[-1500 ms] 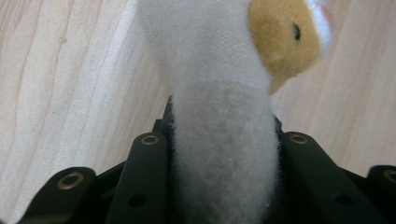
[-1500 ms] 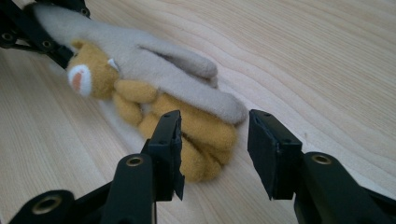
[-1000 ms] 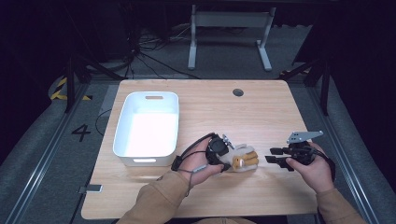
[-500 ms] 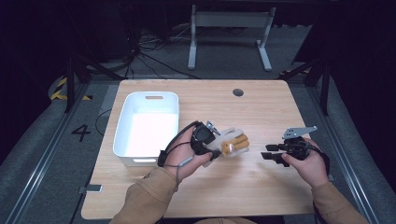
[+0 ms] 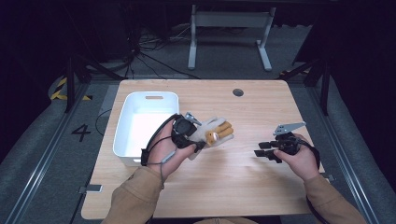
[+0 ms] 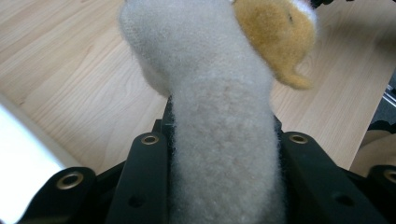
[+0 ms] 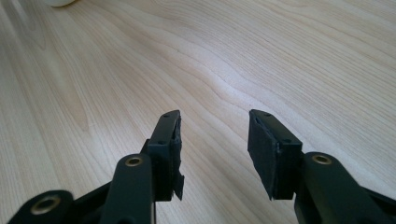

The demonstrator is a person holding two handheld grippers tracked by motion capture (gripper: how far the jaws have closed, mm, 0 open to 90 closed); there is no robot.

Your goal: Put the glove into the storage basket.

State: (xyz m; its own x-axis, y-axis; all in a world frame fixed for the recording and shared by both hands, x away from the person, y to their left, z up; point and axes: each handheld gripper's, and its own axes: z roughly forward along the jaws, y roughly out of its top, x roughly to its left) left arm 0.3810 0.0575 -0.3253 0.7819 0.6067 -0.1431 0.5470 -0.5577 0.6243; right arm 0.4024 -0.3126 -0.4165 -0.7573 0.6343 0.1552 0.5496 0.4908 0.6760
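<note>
Looks like a lab or recording studio bay, not a home. Light wooden table (image 5: 261, 186) with a cable grommet (image 5: 238, 92), standing on grey carpet. Black surroundings, loose cables (image 5: 140, 56) on the floor, a grey metal stand (image 5: 229, 28) behind, hazard tape (image 5: 63, 88), and a floor marker "4" (image 5: 81, 132).

Bright overhead light on the table (image 5: 261, 186), dark surroundings; close plush toy (image 6: 224, 140) slightly blurred.

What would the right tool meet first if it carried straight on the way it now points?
Probably the bare wooden table: the open, empty right tool tilts down toward it. Level instead, it would head toward the fuzzy toy in the left tool; depth is unclear.
</note>
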